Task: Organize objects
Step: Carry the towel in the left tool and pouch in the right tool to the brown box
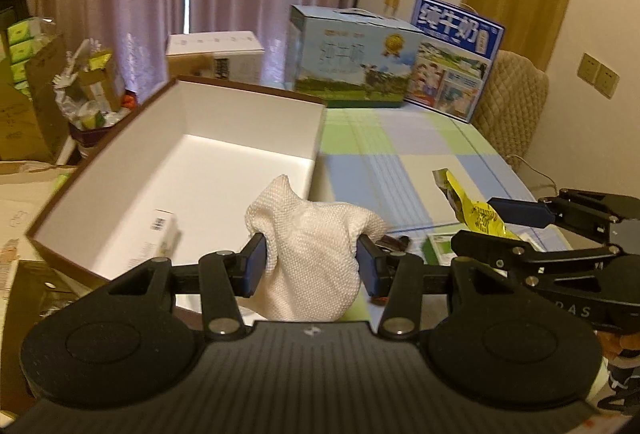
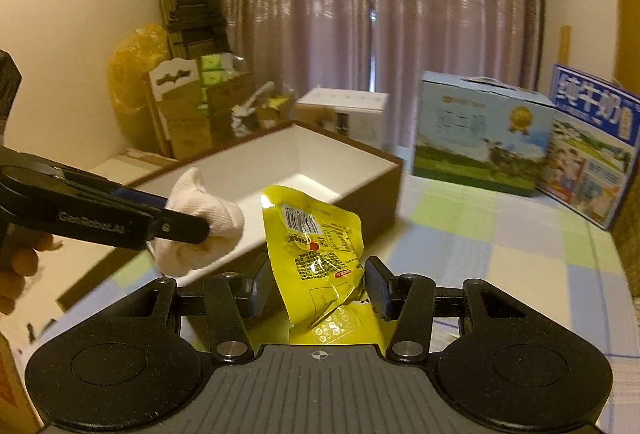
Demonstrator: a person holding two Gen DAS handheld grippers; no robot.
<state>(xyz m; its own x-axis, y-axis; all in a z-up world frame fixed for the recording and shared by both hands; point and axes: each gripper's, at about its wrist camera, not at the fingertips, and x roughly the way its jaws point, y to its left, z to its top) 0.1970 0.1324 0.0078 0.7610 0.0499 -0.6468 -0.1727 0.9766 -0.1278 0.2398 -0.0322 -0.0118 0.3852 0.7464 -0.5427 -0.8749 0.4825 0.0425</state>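
Left tongs point(image 1: 310, 258) clench a white woven cloth pouch point(image 1: 312, 254); the open white-lined brown cardboard box point(image 1: 248, 158) lies just ahead. Right tongs point(image 2: 316, 286) grip a crinkled yellow foil packet point(image 2: 316, 242).

Both grippers, left gripper point(image 1: 312, 266) and right gripper point(image 2: 316, 288), are black with blue pads, silver pivot screws and ribbed grey bases.

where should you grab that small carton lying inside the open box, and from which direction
Grip the small carton across its narrow width, coming straight down through the open box's top. It lies flat on the floor near the left wall, so a sideways approach looks blocked. The left gripper would first have to drop its white cloth pouch.
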